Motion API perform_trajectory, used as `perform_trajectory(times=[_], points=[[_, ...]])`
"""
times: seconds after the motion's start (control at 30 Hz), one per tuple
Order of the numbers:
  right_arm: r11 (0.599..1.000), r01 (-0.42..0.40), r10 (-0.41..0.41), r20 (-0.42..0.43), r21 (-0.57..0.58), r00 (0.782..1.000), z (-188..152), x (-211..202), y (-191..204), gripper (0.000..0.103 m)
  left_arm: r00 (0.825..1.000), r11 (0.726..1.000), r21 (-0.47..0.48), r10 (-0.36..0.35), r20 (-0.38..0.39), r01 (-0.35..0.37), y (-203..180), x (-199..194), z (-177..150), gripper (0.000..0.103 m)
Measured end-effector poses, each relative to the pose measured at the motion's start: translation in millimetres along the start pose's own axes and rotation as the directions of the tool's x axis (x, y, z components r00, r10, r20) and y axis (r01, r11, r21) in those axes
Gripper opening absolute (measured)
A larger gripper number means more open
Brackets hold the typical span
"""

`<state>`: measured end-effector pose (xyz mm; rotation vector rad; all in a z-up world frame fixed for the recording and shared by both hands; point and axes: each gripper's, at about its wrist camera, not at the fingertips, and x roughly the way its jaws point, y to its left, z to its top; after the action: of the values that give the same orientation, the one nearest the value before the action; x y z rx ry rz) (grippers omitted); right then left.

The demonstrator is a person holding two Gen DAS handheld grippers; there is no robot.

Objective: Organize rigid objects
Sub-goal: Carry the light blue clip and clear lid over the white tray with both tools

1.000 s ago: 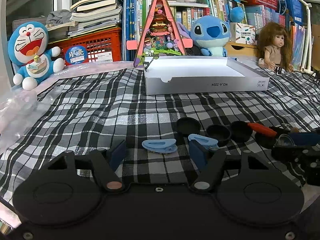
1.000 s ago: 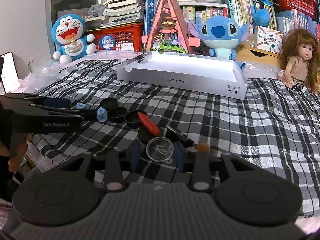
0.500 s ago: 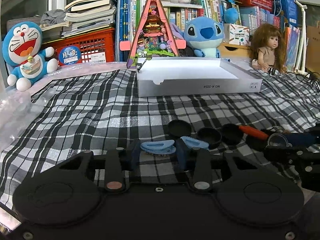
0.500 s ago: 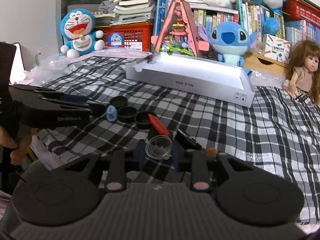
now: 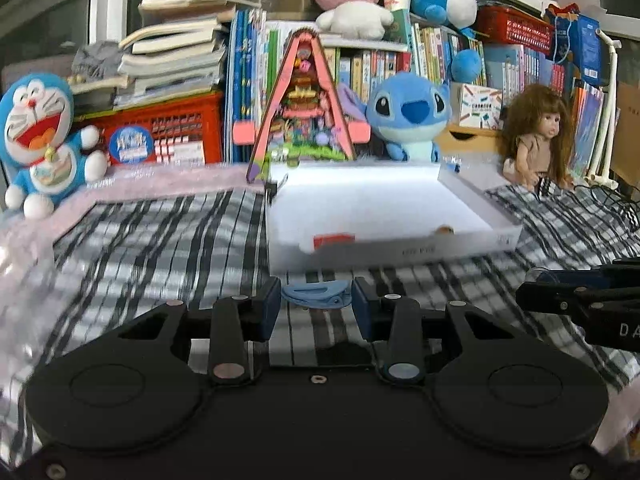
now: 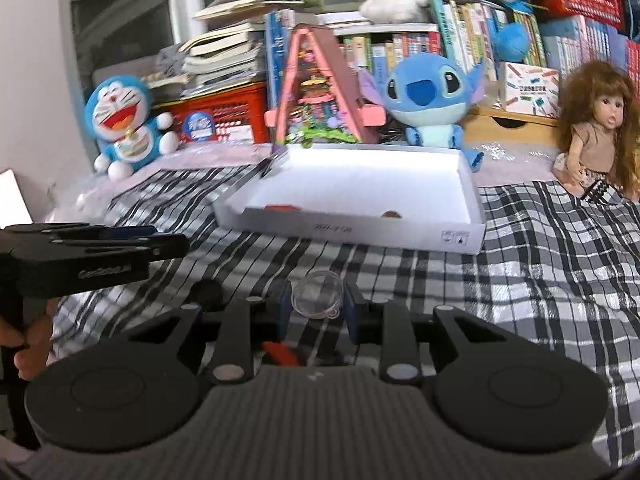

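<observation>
Left wrist view: the left tongs [image 5: 316, 306] are clenched on a blue clip [image 5: 316, 295], held above the plaid surface [image 5: 160, 240] just short of the white box [image 5: 400, 254], whose near wall lies between clip and floor. Two small items already sit inside; blur hides what they are. Right wrist view: the right tongs [image 6: 316, 306] grasp a clear dome [image 6: 318, 299], well short of the box. A black cap [image 6: 207, 293] and red piece [image 6: 280, 354] remain loose. Judgement: sorting is partly done; open cloth ahead permits approach.

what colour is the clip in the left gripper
Light blue clip, shown best in the left wrist view, between the left gripper fingers.
</observation>
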<state>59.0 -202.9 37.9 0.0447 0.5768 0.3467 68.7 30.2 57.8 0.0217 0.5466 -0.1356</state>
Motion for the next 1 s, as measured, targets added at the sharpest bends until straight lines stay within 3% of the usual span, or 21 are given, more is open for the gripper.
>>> perform_trajectory(times=[0.17,0.5,0.77,1.0], points=[[0.999,0.028,-0.028,0.003,0.035,1.000,28.1,8.5,-18.5,0.033,1.000,1.000,-0.009,-0.017,-0.008,0.016,-4.9,18.8,32.3,0.036],[0.986,0.075,-0.063,-0.081,0.148,0.995,83.9,60.1,-60.4,0.033,0.994,0.997,-0.081,-0.026,-0.104,0.017,-10.3,91.9,79.8,0.036],[0.978,0.110,-0.079,-0.167,0.180,0.983,91.8,113.4,-73.0,0.033,0.987,0.996,-0.084,0.025,-0.160,-0.039,-13.2,148.0,84.7,0.036],[0.976,0.139,-0.106,-0.191,0.168,0.976,95.0,144.2,-73.5,0.033,0.983,0.994,-0.092,0.040,-0.178,-0.057,-10.5,175.6,81.7,0.036]])
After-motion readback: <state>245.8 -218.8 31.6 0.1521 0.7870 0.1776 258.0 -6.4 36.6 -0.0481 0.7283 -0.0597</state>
